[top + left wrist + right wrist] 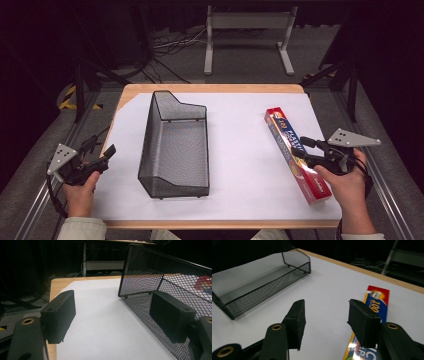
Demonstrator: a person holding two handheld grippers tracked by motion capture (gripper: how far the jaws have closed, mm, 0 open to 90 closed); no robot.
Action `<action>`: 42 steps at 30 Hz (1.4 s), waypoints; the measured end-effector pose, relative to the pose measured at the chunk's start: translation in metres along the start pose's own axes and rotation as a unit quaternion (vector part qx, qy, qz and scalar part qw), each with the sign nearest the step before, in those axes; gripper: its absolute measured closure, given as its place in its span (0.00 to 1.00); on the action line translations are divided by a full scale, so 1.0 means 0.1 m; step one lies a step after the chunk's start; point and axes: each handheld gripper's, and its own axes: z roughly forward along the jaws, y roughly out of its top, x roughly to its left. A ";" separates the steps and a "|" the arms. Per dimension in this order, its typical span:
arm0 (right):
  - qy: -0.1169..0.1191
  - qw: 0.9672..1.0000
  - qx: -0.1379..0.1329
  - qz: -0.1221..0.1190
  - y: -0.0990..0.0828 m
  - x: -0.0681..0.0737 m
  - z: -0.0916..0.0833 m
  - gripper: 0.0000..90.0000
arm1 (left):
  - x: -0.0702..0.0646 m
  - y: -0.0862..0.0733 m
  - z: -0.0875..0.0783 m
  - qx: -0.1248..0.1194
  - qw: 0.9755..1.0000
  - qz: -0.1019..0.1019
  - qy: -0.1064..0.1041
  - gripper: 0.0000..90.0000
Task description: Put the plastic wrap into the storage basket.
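The right gripper (306, 150) hovered over the near half of the box (296, 155), jaws spread part-way with nothing between them; in the right gripper view (325, 322) the box (375, 305) lay under the right-hand jaw, whether touching could not be told. The box, long and red and blue, lay flat on the white sheet (240, 150) at the right of the tabletop (135, 90), well apart from the mesh basket (175, 145). The left gripper (107, 155) was held off the left edge, jaws wide apart and empty (112, 315), just beside the basket wall (160, 272).
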 end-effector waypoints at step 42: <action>-0.163 0.960 0.197 0.118 -0.09 -0.41 0.84 0.23 | 0.05 -0.06 -0.04 0.007 1.000 -0.002 0.018 0.24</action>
